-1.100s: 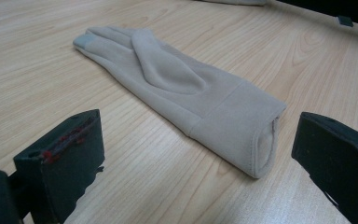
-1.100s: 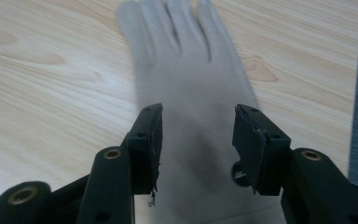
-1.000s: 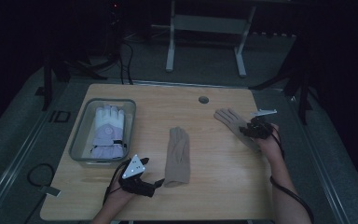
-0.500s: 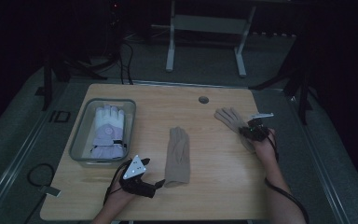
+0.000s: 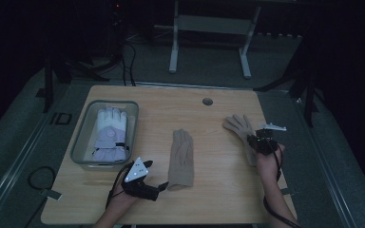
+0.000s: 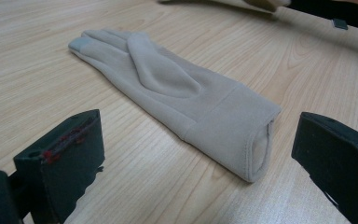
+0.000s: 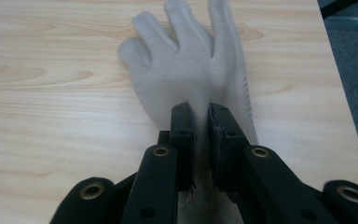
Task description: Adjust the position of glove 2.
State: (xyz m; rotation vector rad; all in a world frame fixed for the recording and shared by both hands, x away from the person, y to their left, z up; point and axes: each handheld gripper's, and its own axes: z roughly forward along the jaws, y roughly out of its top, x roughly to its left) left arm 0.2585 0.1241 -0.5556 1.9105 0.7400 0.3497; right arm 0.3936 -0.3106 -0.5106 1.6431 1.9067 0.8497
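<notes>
The right gripper [image 5: 260, 141] sits at the right side of the table [image 5: 218, 199], over the cuff end of a beige glove [image 5: 240, 127] that lies flat with its fingers spread toward the far edge; seen from the right gripper view, its jaws have just been closing and now stand nearly together, pinching the glove [image 7: 191, 70] fabric between them at the wrist part, the palm and fingers stretching away beyond the tips.

The left gripper [image 5: 159, 186] rests at the near left of the table with its jaws wide apart; a second beige glove [image 5: 180, 159] lies in the middle of the table, fingers pointing far, cuff toward the near edge; in the left gripper view the cuff of that glove [image 6: 182, 102] lies between the two jaws but apart from both, nearer the right-hand one.

A clear bin [image 5: 83, 137] stands at the far left of the table, holding a white glove [image 5: 109, 130] laid flat inside it.
</notes>
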